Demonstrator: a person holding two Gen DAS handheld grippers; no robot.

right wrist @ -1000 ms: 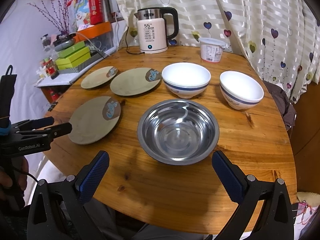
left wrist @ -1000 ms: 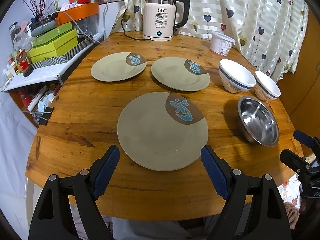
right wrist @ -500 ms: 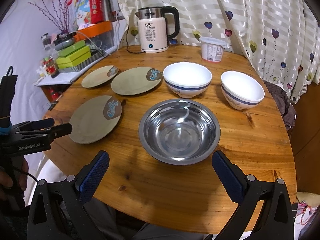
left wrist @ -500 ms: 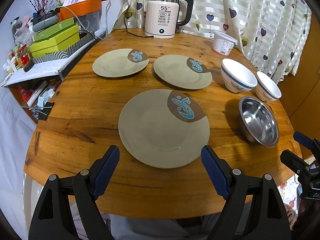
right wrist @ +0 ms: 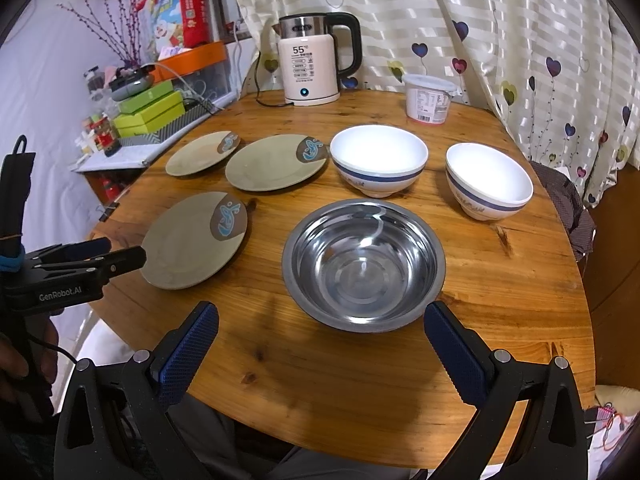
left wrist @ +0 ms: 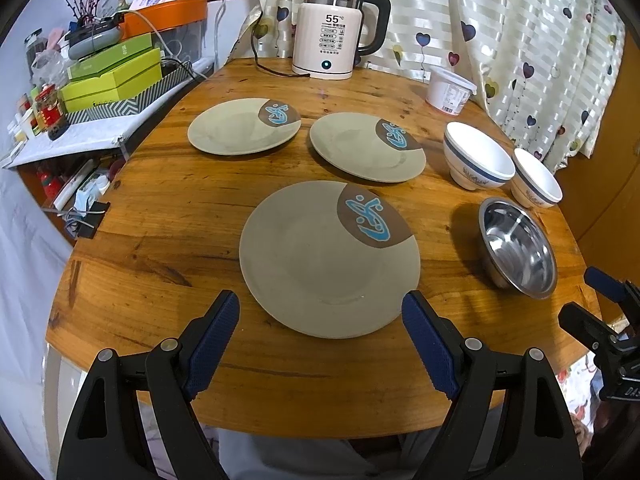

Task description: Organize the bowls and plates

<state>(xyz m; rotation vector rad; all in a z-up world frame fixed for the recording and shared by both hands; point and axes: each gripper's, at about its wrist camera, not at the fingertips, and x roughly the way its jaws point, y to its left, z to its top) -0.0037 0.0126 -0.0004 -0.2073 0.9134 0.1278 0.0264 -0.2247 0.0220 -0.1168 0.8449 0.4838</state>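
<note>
Bowls and plates sat apart on the round wooden table (right wrist: pixel 360 380), none stacked. Nearest the right gripper (right wrist: pixel 320 332) was the steel bowl (right wrist: pixel 363 265). It had nothing in it, only shiny light. Its near rim sat between the two blue pads, but they did not touch it. The right gripper was spread wide and held nothing.

Nearest the left gripper (left wrist: pixel 320 320) was the near plate (left wrist: pixel 330 258), flat on the wood, with a brown patch and a blue swirl. That gripper was also spread wide, with nothing in it, and its pads were just off the plate's near edge. A hand (right wrist: pixel 16 360) at the left edge of the right view held it, mostly cut off.

Farther back were the middle plate (left wrist: pixel 366 147) and the far plate (left wrist: pixel 244 126), side by side and bare. Right of them stood the big white bowl (right wrist: pixel 379 159) and the small white bowl (right wrist: pixel 489 180), both with a blue band. Nothing could be seen in the big one. The small one looked bare too, though part of its inside was hidden.

At the back stood a white tub (right wrist: pixel 428 98) with its lid on, so what was inside could not be seen. Beside it was a kettle (right wrist: pixel 310 66) showing 55. Its cord ran off behind.
</note>
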